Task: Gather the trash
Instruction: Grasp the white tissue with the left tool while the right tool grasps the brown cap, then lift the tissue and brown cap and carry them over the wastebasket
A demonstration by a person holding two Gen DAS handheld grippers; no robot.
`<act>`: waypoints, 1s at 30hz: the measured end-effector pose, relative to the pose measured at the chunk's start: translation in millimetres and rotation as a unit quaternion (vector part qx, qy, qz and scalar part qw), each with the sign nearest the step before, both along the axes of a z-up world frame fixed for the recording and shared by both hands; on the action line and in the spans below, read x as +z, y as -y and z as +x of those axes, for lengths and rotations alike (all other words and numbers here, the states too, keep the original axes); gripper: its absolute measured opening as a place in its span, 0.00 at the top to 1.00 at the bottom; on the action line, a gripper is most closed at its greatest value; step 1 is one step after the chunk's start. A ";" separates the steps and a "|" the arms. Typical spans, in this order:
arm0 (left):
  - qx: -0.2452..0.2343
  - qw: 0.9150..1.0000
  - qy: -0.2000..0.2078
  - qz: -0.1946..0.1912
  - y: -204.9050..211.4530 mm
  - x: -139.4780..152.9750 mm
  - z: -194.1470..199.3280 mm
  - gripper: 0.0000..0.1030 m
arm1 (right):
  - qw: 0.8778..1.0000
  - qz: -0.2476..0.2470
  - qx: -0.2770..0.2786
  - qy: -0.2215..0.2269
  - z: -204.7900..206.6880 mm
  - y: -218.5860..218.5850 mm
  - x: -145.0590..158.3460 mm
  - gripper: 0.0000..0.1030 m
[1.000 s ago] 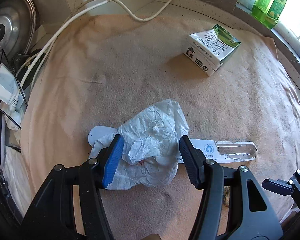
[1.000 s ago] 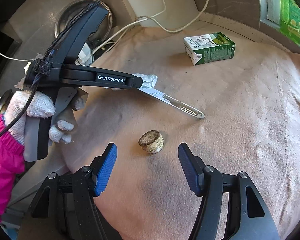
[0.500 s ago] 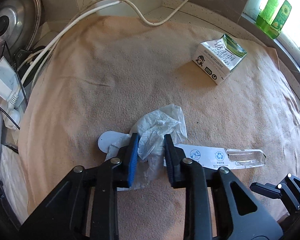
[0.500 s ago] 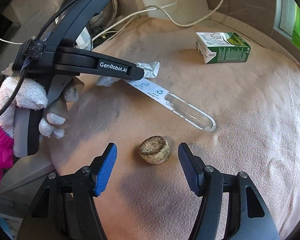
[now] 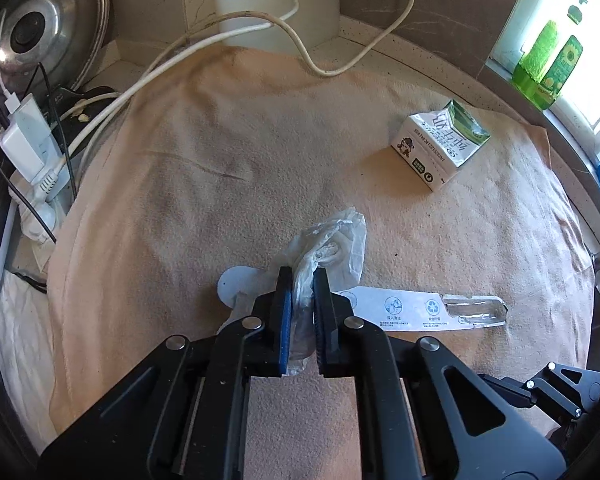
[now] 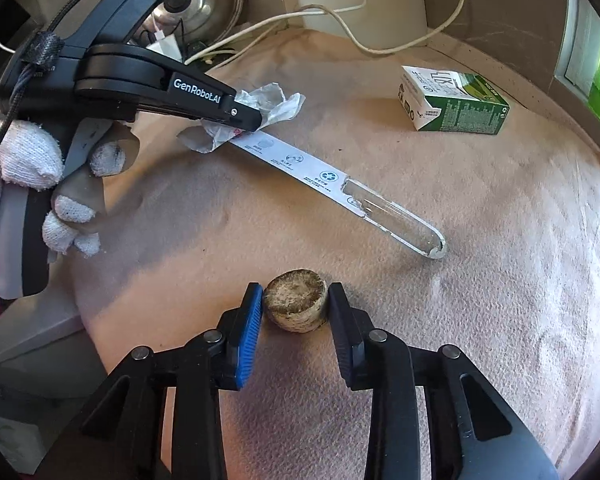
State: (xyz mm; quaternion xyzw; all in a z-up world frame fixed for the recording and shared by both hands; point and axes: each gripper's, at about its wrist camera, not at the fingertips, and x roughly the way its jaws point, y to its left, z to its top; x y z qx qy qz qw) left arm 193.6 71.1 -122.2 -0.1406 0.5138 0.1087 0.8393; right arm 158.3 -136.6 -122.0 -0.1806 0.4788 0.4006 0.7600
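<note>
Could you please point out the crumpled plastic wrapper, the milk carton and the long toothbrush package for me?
crumpled plastic wrapper point(image 5: 340, 240), left wrist view, on its loose upper folds.
milk carton point(image 6: 452, 100), right wrist view, on its front side face.
toothbrush package point(image 6: 300, 164), right wrist view, on its white printed card.

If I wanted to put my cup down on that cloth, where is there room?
Bare cloth lies between the white cables and the milk carton, and right of the clear blister pack. It is crowded near the crumpled wrapper in the left claw.
</note>
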 end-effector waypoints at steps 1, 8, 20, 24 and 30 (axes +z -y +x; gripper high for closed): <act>0.001 1.000 0.004 0.000 -1.6 3.7 -2.8 0.93 | 1.000 0.004 -0.003 0.000 0.0 2.3 1.9 0.70; 0.015 0.999 0.031 0.001 -5.9 28.6 -27.7 0.93 | 0.999 0.034 -0.017 -0.010 -6.2 17.1 19.2 0.70; 0.025 0.997 0.066 -0.011 7.4 53.4 -99.6 0.93 | 0.997 0.075 -0.034 -0.002 -23.3 40.5 54.5 0.70; 0.030 0.997 0.071 -0.015 14.2 57.9 -128.6 0.93 | 0.996 0.081 -0.033 0.009 -35.2 46.3 65.1 0.70; 0.032 0.997 0.073 -0.017 28.0 59.6 -168.2 0.93 | 0.995 0.089 -0.032 0.020 -59.4 57.6 77.4 0.70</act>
